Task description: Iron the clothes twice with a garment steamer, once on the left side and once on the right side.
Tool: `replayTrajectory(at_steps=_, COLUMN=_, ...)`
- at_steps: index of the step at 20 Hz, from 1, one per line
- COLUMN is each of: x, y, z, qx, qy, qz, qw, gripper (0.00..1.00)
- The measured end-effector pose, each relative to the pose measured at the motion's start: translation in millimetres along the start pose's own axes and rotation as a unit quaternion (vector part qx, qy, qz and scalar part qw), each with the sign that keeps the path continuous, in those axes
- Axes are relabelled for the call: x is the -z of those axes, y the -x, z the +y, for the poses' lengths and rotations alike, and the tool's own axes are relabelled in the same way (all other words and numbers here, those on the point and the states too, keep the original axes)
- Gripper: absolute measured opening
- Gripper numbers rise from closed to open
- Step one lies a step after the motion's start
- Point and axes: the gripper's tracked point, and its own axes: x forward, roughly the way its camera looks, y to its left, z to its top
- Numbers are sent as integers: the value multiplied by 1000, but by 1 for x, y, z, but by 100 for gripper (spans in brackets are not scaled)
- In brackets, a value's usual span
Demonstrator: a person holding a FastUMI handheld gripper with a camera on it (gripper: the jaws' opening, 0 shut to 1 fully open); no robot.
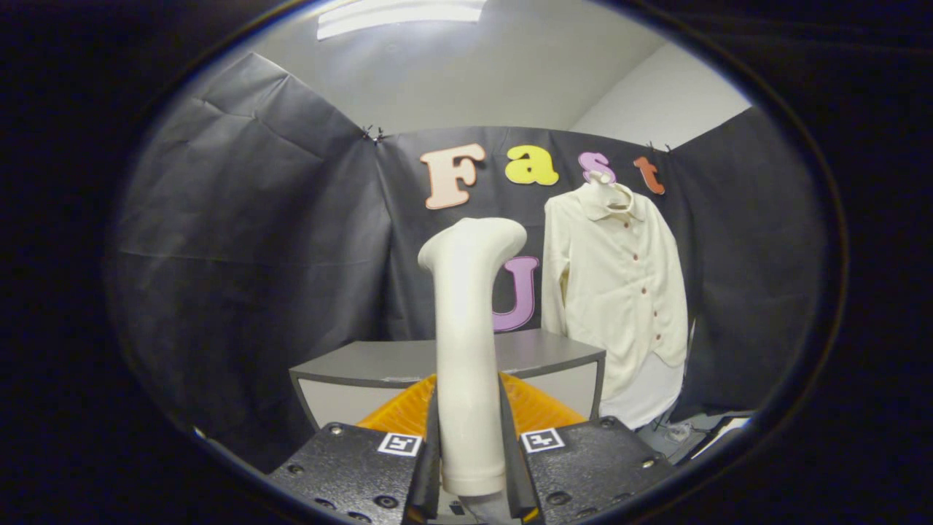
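A white garment steamer [469, 343] stands upright between my fingers, its flared head at the top, facing away from me. My gripper [470, 430] is shut on the steamer's handle, with a finger pressing on each side. A cream long-sleeved shirt [619, 292] with small dark red buttons hangs on a hanger against the black cloth wall, beyond the steamer and to its right. The steamer head is well short of the shirt and does not touch it.
A grey table [539, 354] stands just ahead, below the steamer head and left of the shirt. An orange ribbed object [536, 408] lies between the fingers and the table. Some clutter lies on the floor under the shirt [700, 430].
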Motion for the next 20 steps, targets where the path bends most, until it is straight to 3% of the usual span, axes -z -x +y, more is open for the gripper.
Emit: replayTrajectory(at_steps=20, x=14, y=-7, z=-13, qx=10, qy=3, qz=6, qw=1000, gripper=35)
